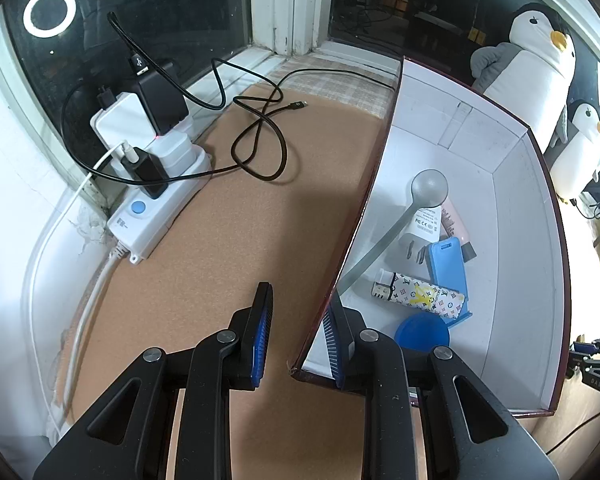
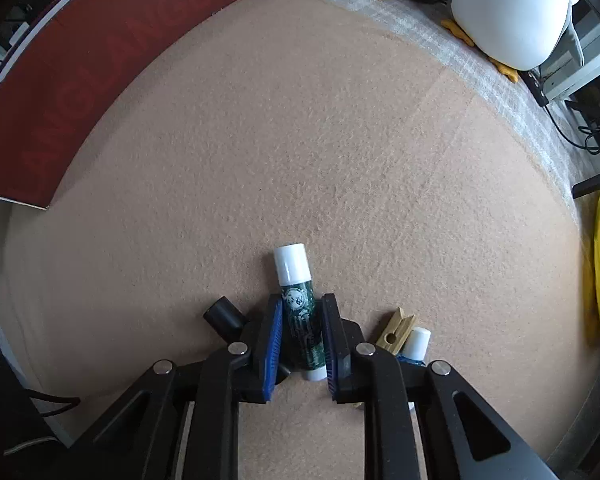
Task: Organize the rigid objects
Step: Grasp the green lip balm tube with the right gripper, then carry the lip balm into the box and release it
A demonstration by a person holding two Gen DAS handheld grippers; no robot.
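A person works two handheld grippers over a tan felt mat (image 2: 340, 140) by a dark window. The right gripper (image 2: 300, 340) points down at the mat with its blue pads pressed against both sides of a dark green tube (image 2: 302, 320) with white caps, which lies flat on the felt, its larger white cap pointing away from the camera. Just left of the fingers lies a small black cylinder (image 2: 222, 314). To the right sit a wooden clothespin (image 2: 394, 330) and a small bottle with a white cap (image 2: 416, 342), touching or nearly touching each other.

The left gripper (image 1: 298, 332) straddles the near corner of a box (image 1: 364, 216) that is dark red outside and white inside. Its right pad lies inside against the wall; the left pad stands off the outer face, so the jaws are narrowly parted rather than clamped. In the box lie a grey spoon (image 1: 428, 188), a white charger plug (image 1: 420, 232), a blue rectangular case (image 1: 448, 264), a patterned white cylinder (image 1: 424, 296) and a blue round lid (image 1: 422, 330).

Beyond the box, a white power strip (image 1: 156, 208) loaded with adapters rests along the window sill, a black cable (image 1: 260, 136) looping over the mat. Two plush penguins (image 1: 536, 60) lean at the far right.
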